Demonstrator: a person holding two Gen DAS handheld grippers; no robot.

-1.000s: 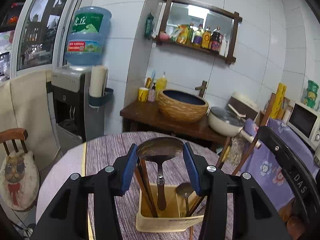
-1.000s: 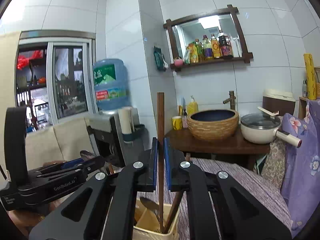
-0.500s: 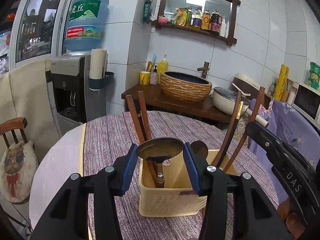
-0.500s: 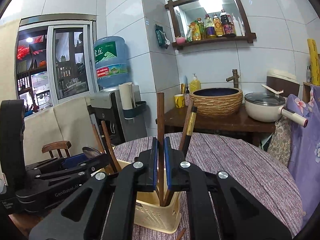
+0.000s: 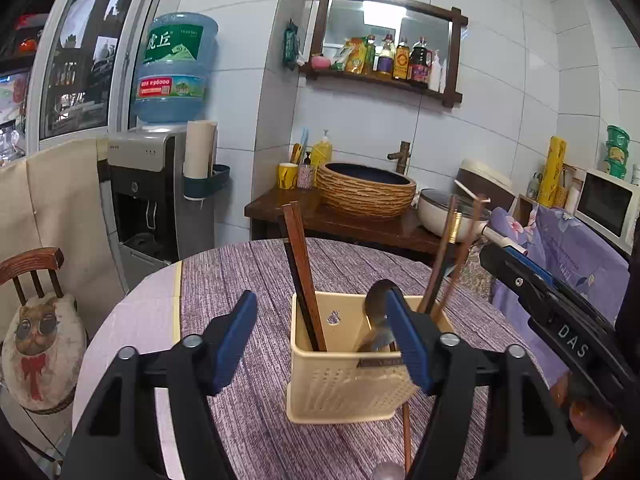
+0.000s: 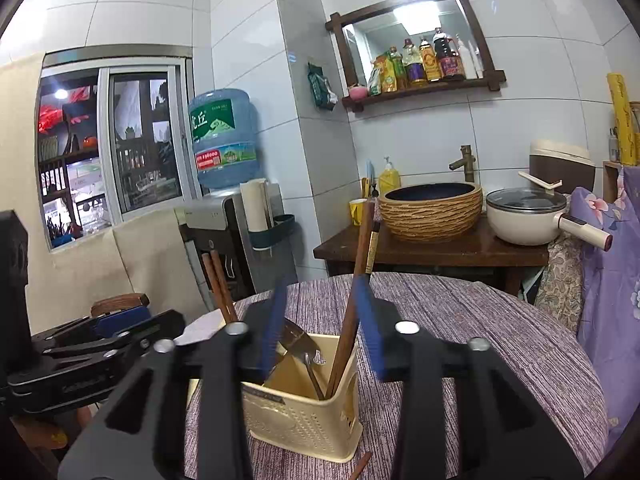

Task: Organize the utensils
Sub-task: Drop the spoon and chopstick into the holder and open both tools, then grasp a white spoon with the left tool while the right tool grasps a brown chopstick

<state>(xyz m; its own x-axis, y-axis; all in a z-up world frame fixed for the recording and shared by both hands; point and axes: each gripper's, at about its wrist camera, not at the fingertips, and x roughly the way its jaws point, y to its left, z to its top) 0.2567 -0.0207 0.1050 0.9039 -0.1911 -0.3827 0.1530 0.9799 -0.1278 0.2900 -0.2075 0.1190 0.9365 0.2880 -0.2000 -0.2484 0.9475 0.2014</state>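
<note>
Both black tongs with blue pads sit right over the bench; left tongs are spreading with nothing pinched; right tongs are spreading too, a brown wooden chopstick loose between the pads; just past them the cream perforated plastic utensil holder stands on the purple woven bench cloth; it holds a steel ladle and upright chopsticks; further back, a woven basin sits on a dark wooden counter.
</note>
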